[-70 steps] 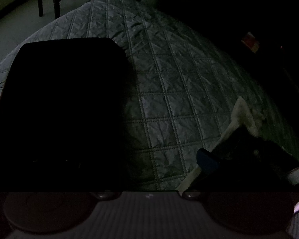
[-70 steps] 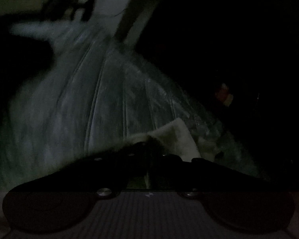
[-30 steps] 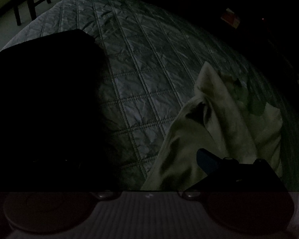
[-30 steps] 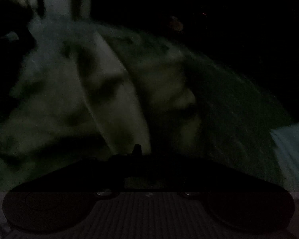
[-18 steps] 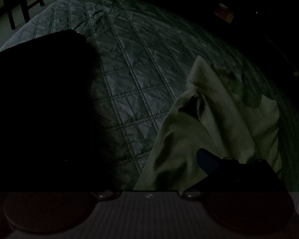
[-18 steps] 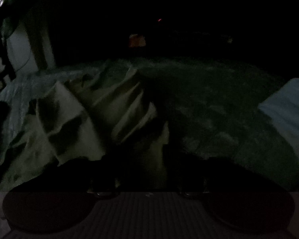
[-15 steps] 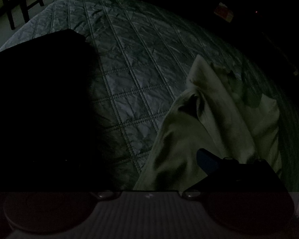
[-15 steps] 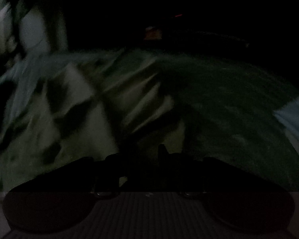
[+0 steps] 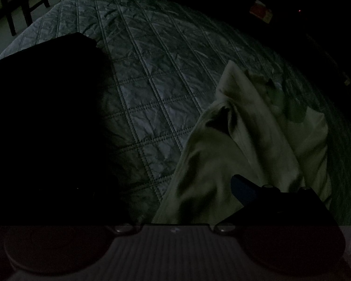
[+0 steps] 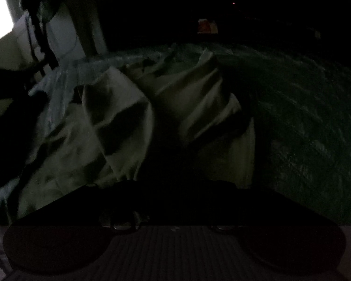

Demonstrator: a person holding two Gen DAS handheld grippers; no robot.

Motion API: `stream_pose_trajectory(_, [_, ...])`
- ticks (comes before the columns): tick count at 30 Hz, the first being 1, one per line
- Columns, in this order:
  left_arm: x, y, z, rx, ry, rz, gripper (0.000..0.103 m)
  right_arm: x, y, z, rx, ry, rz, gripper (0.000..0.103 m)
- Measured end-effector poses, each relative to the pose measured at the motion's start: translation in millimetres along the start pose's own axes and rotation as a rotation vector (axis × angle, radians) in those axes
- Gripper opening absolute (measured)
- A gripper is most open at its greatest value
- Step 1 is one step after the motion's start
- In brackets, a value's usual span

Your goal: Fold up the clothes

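Left wrist: pale garment (image 9: 252,145) lies crumpled on bed quilt (image 9: 152,75), unfolded; can't tell either hand-held gripper's state — too dark.

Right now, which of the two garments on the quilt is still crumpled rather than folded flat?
The pale beige garment, bunched in loose ridges on the quilt. The black garment lies flat with straight edges.

- No legible text, labels, brands, numbers or signs appear in either wrist view.
- The small reddish box (image 9: 261,11) in the dark background shows colour patches only; any print on it is too dim to read.
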State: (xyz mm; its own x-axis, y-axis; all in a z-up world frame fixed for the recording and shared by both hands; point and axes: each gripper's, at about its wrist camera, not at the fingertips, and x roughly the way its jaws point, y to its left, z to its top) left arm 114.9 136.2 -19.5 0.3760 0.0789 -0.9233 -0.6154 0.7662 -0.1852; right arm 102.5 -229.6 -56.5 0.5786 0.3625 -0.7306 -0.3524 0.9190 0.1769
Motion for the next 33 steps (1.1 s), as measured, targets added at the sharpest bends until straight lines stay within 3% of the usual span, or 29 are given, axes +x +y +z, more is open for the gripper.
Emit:
stream_pose_trajectory(4, [0,0,0,-0.002,0.001,-0.002,0.102,-1,3,-1,0.007,-0.011,0.036,0.049])
stream_pose_trajectory(8, [0,0,0,-0.003,0.002,-0.001,0.102,-3,8,-1,-0.001,-0.024,0.072,0.058])
stream_pose_trajectory(10, [0,-1,0,-0.003,0.001,-0.001,0.102,-2,11,-2,-0.011,-0.025,0.079,0.054])
stream_pose_trajectory(12, [0,-1,-1,-0.003,0.001,-0.001,0.102,-1,8,-4,0.026,-0.020,0.096,0.029])
stream_pose_trajectory(13, [0,-1,-1,-0.004,0.002,-0.001,0.102,-1,6,-5,0.057,-0.021,0.114,0.029])
stream_pose_trajectory(14, [0,-1,-1,-0.004,0.002,-0.001,0.102,-1,4,-6,0.073,-0.022,0.122,0.029])
stream_pose_trajectory(18, [0,-1,0,-0.004,0.002,-0.002,0.102,-2,4,-7,0.069,-0.032,0.105,0.049])
stream_pose_trajectory(26, [1,-3,-1,0.002,0.005,0.000,0.102,-5,4,-8,0.059,-0.051,0.072,0.047])
stream_pose_trajectory(28, [2,-4,-2,0.005,0.006,0.001,0.102,-5,4,-9,0.056,-0.055,0.063,0.038])
stream_pose_trajectory(29, [2,-5,-3,0.006,0.007,0.001,0.102,-6,4,-9,0.055,-0.058,0.059,0.011])
stream_pose_trajectory(30, [2,-5,-3,0.006,0.008,0.001,0.102,-6,4,-9,0.054,-0.060,0.055,0.005])
stream_pose_trajectory(33, [2,-6,-3,0.008,0.007,0.000,0.102,-11,7,-8,0.037,-0.079,0.057,0.005])
